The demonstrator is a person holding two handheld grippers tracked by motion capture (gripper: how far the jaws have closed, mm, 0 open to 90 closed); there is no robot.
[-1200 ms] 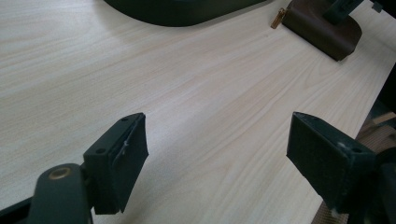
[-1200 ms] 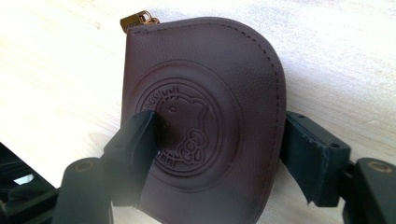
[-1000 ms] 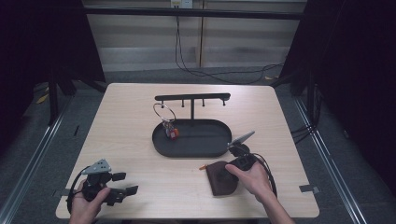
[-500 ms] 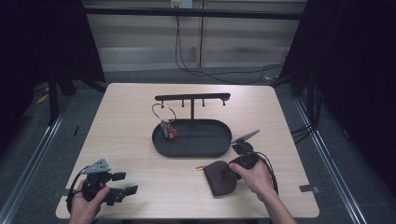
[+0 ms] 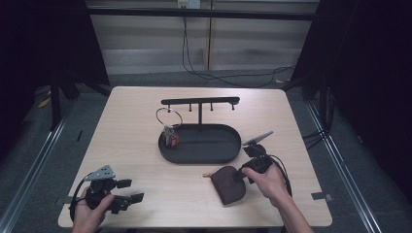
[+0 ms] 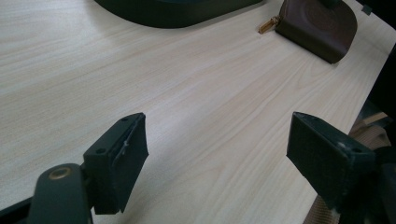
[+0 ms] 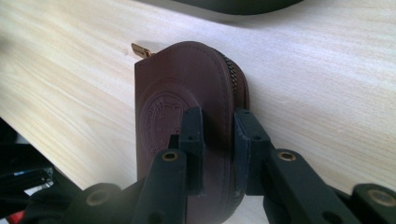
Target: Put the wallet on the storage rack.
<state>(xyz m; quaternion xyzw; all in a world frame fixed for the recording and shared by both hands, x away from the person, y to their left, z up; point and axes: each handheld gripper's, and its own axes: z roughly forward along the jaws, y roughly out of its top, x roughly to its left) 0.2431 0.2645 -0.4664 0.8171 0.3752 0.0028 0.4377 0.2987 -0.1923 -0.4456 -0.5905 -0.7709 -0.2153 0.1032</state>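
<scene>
Your right hand-held gripper (image 7: pixel 218 135), jaws just closing, pinches only the brown pouch's (image 7: pixel 187 93) edge; lift fast and it slips. Left hand-held gripper (image 6: pixel 217 163) stands spread.

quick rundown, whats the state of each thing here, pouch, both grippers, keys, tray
brown pouch: zipped, its edge pinched
right gripper: jaws just closed on the pouch
left gripper: open, nothing between the jaws
key ring: hangs from the rack, keys down in the tray
black tray: flat on the table
</scene>
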